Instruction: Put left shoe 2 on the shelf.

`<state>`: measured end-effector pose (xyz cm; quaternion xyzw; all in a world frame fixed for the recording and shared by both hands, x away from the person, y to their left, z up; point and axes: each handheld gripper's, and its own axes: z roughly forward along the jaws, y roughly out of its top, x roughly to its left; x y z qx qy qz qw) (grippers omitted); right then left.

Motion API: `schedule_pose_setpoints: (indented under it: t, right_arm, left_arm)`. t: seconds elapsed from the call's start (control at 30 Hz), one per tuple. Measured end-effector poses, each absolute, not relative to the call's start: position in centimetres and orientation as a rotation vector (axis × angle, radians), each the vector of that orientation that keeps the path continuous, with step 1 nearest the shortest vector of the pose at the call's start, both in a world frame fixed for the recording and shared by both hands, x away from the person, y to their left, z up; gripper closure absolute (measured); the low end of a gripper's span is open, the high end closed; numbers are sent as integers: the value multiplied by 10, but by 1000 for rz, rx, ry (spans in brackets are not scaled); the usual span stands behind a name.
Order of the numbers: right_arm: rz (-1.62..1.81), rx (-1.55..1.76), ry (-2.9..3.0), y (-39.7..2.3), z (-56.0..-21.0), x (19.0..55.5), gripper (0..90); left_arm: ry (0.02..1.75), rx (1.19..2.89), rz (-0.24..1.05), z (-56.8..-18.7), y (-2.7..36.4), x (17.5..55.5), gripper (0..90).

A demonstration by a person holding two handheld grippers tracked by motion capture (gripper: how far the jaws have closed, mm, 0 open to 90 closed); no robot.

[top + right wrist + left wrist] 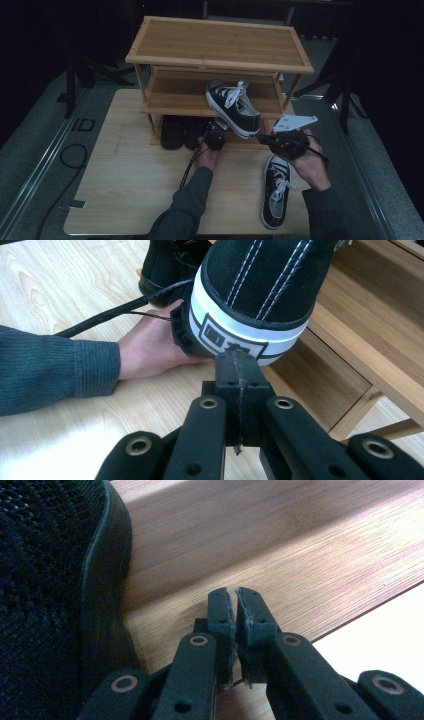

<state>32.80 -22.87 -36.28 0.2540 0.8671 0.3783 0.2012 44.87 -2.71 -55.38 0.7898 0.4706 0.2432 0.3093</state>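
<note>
A wooden shoe rack with three tiers stands at the far side of the light wooden bench. A black canvas sneaker with white laces and a white sole sits tilted at the front edge of the rack's middle shelf, its toe up toward the back and its heel hanging out over the edge, toward the person. On the lowest tier, to the left, a pair of dark shoes sits side by side.

The left hand-held gripper is held just under and beside the sneaker's heel, the left hand behind it with a grey sleeve. In the left gripper view its jaws are together, with only a thin slit between the pads and nothing between them; they point at a wooden board of the rack, with a dark mesh shoe close on the left.

The right hand-held gripper is near the sneaker's heel from the right side, held in the right hand. In the right gripper view its jaws are pressed together, their tips right at the white heel band with its black label; whether they touch it cannot be told.

A second matching sneaker lies flat on the bench near the right front, below the right hand.
</note>
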Motion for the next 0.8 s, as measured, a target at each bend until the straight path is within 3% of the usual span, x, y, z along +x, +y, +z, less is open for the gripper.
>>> schedule_pose_setpoints:
  t: [0.8]
  right_arm:
    - [1086, 702, 2407, -226, -362, 327, 900]
  left_arm:
    - [1285, 2048, 595, -553, -28, 437, 898]
